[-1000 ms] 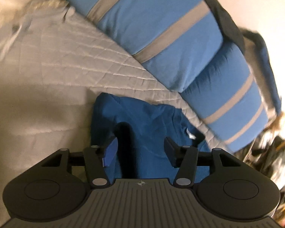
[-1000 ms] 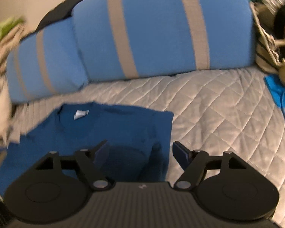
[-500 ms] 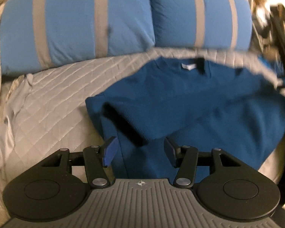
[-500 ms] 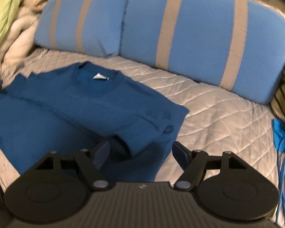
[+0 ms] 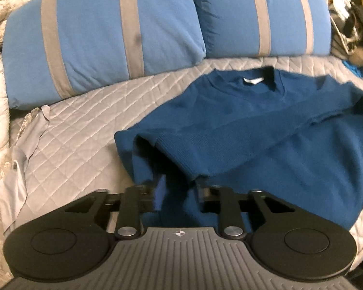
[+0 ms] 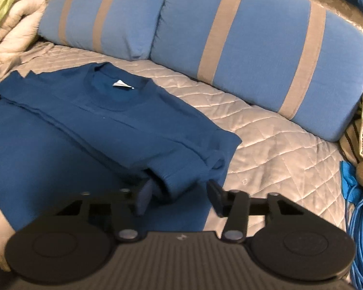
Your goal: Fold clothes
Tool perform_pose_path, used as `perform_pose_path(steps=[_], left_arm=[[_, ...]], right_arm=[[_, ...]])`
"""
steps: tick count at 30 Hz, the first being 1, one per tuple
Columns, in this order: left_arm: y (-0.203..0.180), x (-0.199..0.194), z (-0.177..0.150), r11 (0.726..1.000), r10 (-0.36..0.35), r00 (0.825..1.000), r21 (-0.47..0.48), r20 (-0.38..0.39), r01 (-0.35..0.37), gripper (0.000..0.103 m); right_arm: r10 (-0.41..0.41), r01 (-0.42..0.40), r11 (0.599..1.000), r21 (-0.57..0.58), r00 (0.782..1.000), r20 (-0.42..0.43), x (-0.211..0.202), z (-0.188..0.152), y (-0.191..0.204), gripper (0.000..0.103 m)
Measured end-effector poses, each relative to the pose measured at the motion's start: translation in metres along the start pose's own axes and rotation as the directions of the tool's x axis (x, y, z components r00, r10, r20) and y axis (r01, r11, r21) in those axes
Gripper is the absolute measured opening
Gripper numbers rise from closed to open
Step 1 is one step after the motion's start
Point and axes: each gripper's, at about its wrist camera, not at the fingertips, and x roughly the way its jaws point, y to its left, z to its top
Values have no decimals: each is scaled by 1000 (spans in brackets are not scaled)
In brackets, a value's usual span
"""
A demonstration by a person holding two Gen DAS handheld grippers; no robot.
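While the blue sweater (image 5: 266, 130) lies on the quilted bed (image 5: 84, 130), sleeves crossed over its chest, both the left claw (image 5: 179, 192) and right claw (image 6: 179, 192) are held apart, empty. The loosely laid sleeves could be dislodged if the body is lifted unevenly.

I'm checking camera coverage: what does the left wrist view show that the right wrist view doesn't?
Only the left wrist view shows the left tongs, open, and the loose grey sheet edge. Only the right wrist view shows the right tongs, open, the blue cable and the green cloth. Both show the blue sweater, its white label, the striped pillows and the quilted cover.
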Motion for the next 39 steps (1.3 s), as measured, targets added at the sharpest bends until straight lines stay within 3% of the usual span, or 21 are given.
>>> perform_pose_path(steps=[1,3,5,7,9,15,23,39], left_arm=[[1,-1,1,1000,-11,1000,-17,10,11,23],[4,-3,3,998,-26,999,-54,26,27,19],[6,-4,5,997,-29,999,-75,34,32,15],[7,-4,7,996,-19,999,-85,45,23,9],[7,-5,10,996,3,999,-86,54,2,4],[9,1,30,993,56,998,-102,34,-52,3],[11,8,62,991,107,993,-82,42,-104,3],[31,26,117,981,144,989,-137,20,-140,3]], right_arm=[[-13,13,1000,13,1000,-5,2,1,-1,45],[-38,39,998,39,999,-15,7,2,-2,24],[-58,59,997,49,998,-24,10,4,-1,11],[-72,73,996,50,997,-29,12,6,1,6],[-101,102,994,39,995,-17,11,10,4,4],[-165,165,986,14,986,20,11,33,5,3],[-180,179,984,25,983,45,14,61,-3,3],[-202,200,978,53,978,52,28,97,-23,3]])
